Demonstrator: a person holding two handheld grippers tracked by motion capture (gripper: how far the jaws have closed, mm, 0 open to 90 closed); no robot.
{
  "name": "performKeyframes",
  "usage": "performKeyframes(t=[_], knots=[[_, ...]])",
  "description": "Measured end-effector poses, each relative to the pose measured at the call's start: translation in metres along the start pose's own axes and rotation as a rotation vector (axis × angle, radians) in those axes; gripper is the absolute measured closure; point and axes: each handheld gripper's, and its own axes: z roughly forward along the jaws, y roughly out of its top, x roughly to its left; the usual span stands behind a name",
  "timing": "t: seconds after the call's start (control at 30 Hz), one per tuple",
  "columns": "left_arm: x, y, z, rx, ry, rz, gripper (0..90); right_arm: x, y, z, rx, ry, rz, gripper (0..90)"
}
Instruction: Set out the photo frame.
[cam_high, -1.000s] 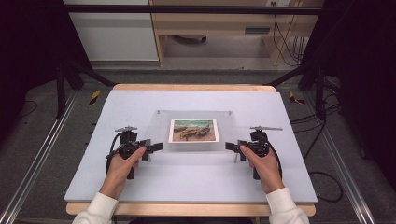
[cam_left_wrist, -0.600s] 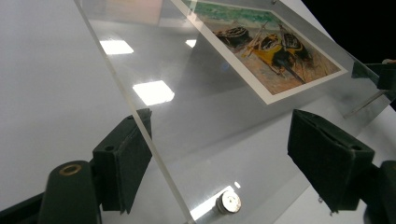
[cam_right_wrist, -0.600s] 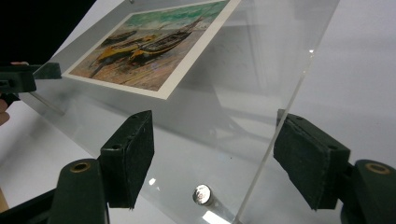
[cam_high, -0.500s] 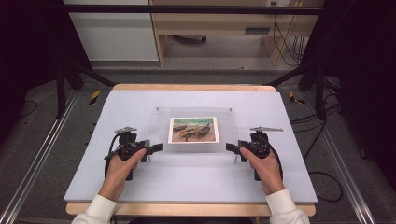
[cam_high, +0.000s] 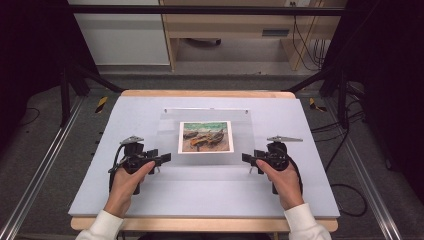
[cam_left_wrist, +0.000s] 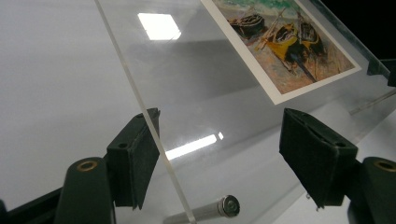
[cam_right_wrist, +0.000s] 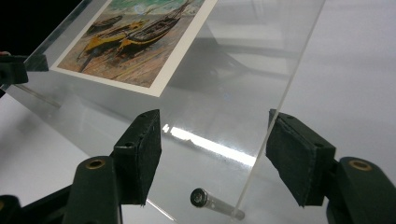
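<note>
A clear acrylic sheet (cam_high: 210, 157) lies in the middle of the table, and on it rests a print of beached boats (cam_high: 205, 137). My left gripper (cam_high: 165, 159) stands open at the sheet's left edge. In the left gripper view that edge (cam_left_wrist: 154, 135) runs between the jaws, close to the left pad (cam_left_wrist: 140, 158). My right gripper (cam_high: 246, 159) is open at the right edge, which (cam_right_wrist: 271, 135) passes just inside the right pad (cam_right_wrist: 294, 158). A metal standoff pin (cam_left_wrist: 219, 207) sits under the sheet near each gripper, the other pin (cam_right_wrist: 208, 200) being in the right gripper view.
A pale grey mat (cam_high: 150, 200) covers the wooden table (cam_high: 200, 224). Metal rails (cam_high: 35, 180) run along both sides on the floor. Cables (cam_high: 350, 195) trail off to the right. A wooden cabinet (cam_high: 235, 35) stands beyond the table.
My left gripper has edged slightly inward toward the sheet. The right gripper, the sheet and the print have stayed about where they were.
</note>
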Motion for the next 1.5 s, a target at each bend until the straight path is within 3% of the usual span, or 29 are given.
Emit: performKeyframes(t=[0.23, 0.57, 1.5], knots=[[-0.001, 0.001, 0.005, -0.014, 0.001, 0.018, 29.0, -0.003, 0.003, 0.000, -0.014, -0.018, -0.008, 37.2], [0.001, 0.005, 0.012, -0.050, 0.010, 0.011, 30.9, -0.011, 0.010, 0.006, -0.041, -0.032, -0.019, 38.0], [-0.009, -0.001, 0.005, -0.049, 0.050, 0.069, 31.9, -0.002, 0.001, -0.004, -0.063, -0.063, -0.062, 42.6]])
